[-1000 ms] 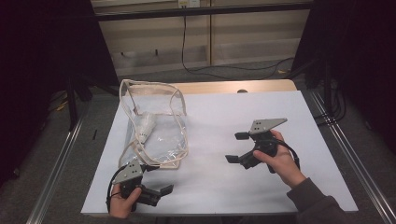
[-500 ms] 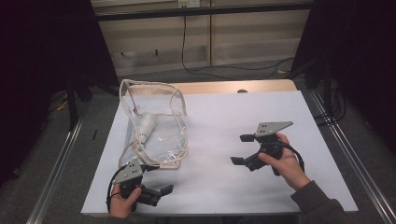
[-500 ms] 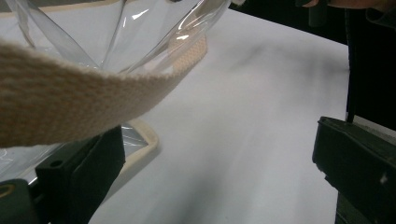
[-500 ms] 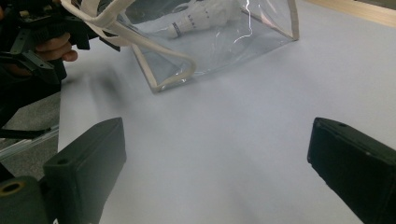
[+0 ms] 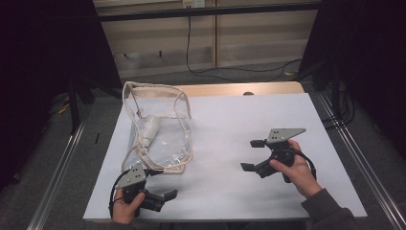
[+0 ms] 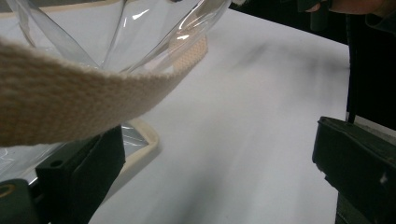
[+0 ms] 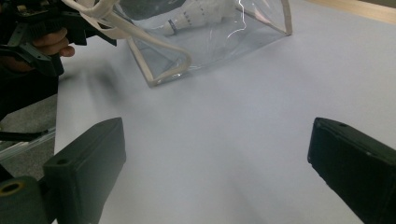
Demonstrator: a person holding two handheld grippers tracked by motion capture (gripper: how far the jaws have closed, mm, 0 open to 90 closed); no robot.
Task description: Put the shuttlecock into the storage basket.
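A clear plastic bag (image 5: 160,136) with cream trim lies on the left half of the white table sheet (image 5: 230,115), and a white object (image 5: 149,128) rests inside it. My left gripper (image 5: 163,183) sits at the bag's near corner with its jaws open. In the left gripper view the bag's cream strap (image 6: 70,100) hangs over the left jaw, with clear plastic (image 6: 140,32) behind it. My right gripper (image 5: 252,155) is held open over bare sheet to the right of the bag. The right gripper view has the bag (image 7: 210,44) ahead and the white object (image 7: 196,18) in it.
A strip of wooden table edge (image 5: 239,89) shows behind the sheet. Metal rails (image 5: 356,158) run along both sides, with dark floor and a cable beyond. Bare sheet stretches between the bag and my right gripper. In the right gripper view, the other hand (image 7: 49,44) sits at top left.
My right gripper has drifted a little to the right and toward the near edge. The left gripper and the bag have stayed put.
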